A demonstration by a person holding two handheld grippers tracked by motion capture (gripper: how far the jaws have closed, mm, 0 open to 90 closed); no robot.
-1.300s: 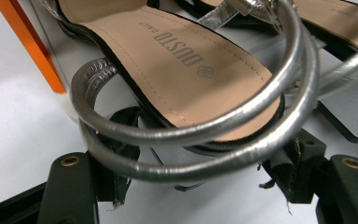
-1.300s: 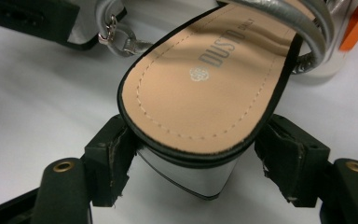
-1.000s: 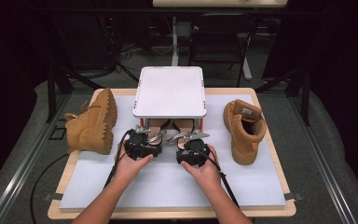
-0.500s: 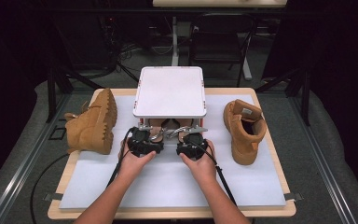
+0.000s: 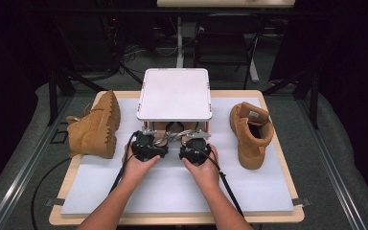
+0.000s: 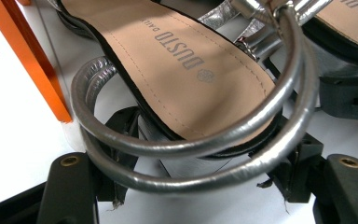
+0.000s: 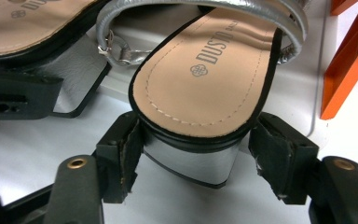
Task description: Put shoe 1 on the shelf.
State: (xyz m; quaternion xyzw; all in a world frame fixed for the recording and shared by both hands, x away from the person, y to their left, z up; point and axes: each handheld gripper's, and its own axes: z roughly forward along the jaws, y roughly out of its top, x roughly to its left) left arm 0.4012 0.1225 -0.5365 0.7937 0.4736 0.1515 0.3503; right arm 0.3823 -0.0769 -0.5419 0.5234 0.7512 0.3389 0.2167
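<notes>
1. Two silver strappy sandals with tan insoles and block heels lie side by side on the white mat under the white square-topped stand with orange legs (image 5: 174,94), heels toward the person.
2. Left gripper (image 5: 149,143), seen in the high view at the stand's near edge, has its black jaws set on either side of the heel of the left silver sandal (image 6: 186,70). In the left gripper view the pads sit close against the silver heel block, partly hidden by the looped silver ankle strap (image 6: 214,144), so I cannot tell whether they press on it.
3. Right gripper (image 5: 194,143) has its jaws standing wide around the heel of the right silver sandal (image 7: 205,79). They have just been closing, with the heel between them. In the right gripper view the left pad is at the heel's side while a gap remains at the right pad, so the heel is not clamped.
4. Both hands rest on the white mat (image 5: 172,191), which covers the wooden table (image 5: 287,218).
5. One tan suede work boot (image 5: 96,127) lies on its side left of the stand, sole toward it.
6. Another tan suede boot (image 5: 250,134) stands upright right of the stand, well apart from the sandals.
</notes>
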